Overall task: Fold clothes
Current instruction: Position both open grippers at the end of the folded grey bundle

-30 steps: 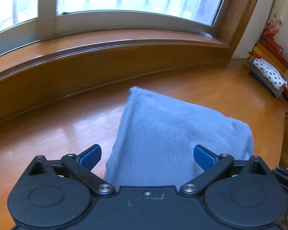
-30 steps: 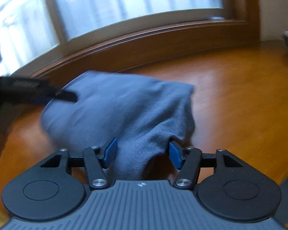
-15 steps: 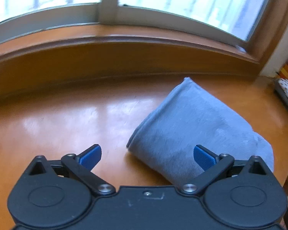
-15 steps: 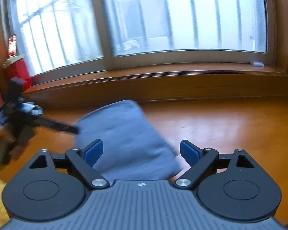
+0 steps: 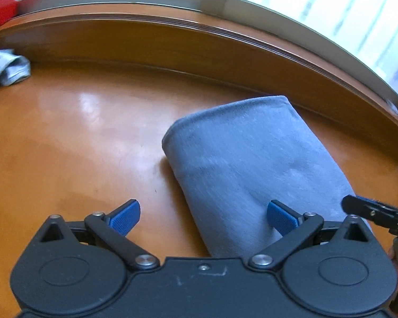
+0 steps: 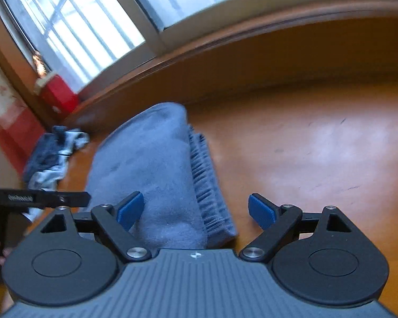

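No text can be read anywhere. A line of white lettering runs along the black finger of the left hand-held gripper (image 6: 47,199) at the left edge of the right wrist view (too blurred to make out). A small white mark on the right hand-held gripper (image 6: 196,213) body is no legible sign either.

The folded garment (image 5: 252,164) is a plain slate blue-grey, and its ribbed hem (image 6: 207,182) shows fine parallel lines in the same colour. The surface under it (image 5: 79,137) is glossy orange-brown wood with pale reflections. The left hand-held gripper (image 5: 204,214) is black with bright blue pads (image 5: 126,216); the right hand-held gripper (image 6: 196,210) is also black with blue pads (image 6: 131,209) and a ridged grey body. A heap of clothes (image 6: 50,156) mixes dark blue, grey and white. A box (image 6: 58,95) by the window is red.
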`<control>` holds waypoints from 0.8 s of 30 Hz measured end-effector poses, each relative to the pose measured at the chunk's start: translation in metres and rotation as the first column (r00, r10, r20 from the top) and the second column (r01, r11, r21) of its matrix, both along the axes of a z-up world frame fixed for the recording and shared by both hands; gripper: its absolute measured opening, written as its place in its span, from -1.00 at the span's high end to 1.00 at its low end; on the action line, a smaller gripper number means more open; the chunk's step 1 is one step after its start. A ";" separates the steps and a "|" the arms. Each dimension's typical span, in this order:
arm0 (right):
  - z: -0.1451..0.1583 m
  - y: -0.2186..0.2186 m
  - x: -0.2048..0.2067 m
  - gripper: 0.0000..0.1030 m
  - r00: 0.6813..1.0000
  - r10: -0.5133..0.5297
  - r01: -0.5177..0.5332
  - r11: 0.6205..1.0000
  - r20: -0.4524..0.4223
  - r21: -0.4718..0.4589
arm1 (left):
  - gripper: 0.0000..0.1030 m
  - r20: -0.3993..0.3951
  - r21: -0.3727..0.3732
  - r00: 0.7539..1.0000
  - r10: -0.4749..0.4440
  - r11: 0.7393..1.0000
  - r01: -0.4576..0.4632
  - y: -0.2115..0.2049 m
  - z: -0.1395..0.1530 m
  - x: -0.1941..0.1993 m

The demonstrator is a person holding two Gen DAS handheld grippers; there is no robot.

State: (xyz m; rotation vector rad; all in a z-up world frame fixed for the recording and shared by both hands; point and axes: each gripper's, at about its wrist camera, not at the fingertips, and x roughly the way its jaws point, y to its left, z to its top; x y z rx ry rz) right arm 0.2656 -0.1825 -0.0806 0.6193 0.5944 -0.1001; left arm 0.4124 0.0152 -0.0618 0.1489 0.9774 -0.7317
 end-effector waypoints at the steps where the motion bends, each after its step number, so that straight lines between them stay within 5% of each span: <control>1: -0.002 -0.001 -0.001 -0.59 1.000 0.020 -0.020 0.999 0.012 0.030 | -0.99 0.002 0.007 1.000 0.011 1.000 -0.011 0.001 0.001 -0.004; 4: 0.001 0.007 -0.011 -0.35 0.998 0.058 -0.059 0.998 0.032 0.037 | -0.99 0.015 0.031 0.999 0.034 0.999 -0.035 0.003 0.004 -0.014; 10: 0.004 0.034 -0.023 -0.35 0.985 0.170 -0.170 0.984 -0.004 -0.047 | -0.99 0.011 0.035 0.999 0.038 0.999 -0.038 0.011 0.003 -0.012; 24: 0.026 0.019 0.002 -0.53 0.995 0.076 -0.084 0.989 -0.069 -0.119 | -0.99 -0.039 -0.056 0.999 0.008 0.998 -0.010 0.024 -0.004 -0.013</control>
